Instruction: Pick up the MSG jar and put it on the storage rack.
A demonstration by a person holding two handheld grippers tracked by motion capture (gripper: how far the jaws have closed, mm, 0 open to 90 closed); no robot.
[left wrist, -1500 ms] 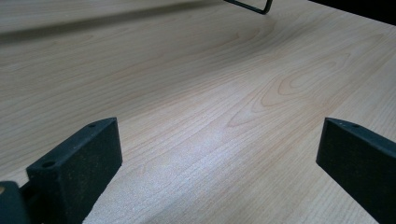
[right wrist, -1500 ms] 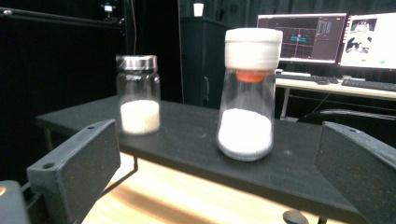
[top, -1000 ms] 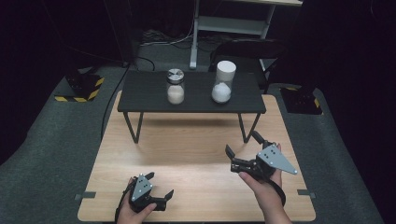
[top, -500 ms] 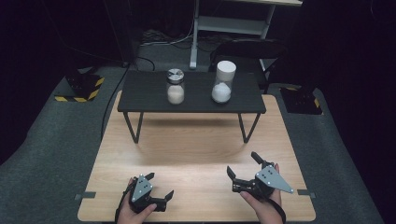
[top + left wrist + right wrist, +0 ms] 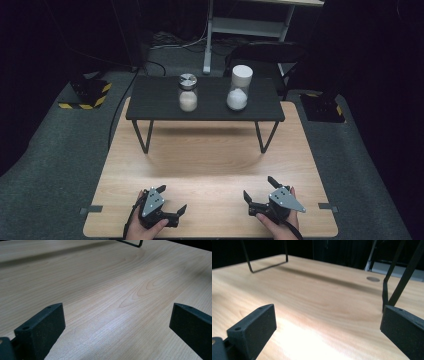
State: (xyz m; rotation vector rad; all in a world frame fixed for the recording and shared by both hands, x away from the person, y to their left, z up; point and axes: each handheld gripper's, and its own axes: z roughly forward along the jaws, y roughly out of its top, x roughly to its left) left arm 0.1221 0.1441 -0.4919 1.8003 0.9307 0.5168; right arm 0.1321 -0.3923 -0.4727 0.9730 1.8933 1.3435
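Both tongs sit low in the high view: the left tongs (image 5: pixel 172 200) at lower left and the right tongs (image 5: pixel 259 190) at lower right, each gripped by a hand at the bottom edge of the frame and resting near the front edge of the pale wooden tabletop (image 5: pixel 210 165). Each pair stands wide open with nothing between its jaws; the left gripper view and the right gripper view show bare wood grain in the gap. Above centre of the high view, a small black table (image 5: pixel 150 102) stands on the wood, well apart from both tongs. On it are a glass jar with a metal lid (image 5: pixel 188 92), left of centre, and a taller jar with a white lid (image 5: pixel 238 87) just right of it, both upright and partly filled with white contents.
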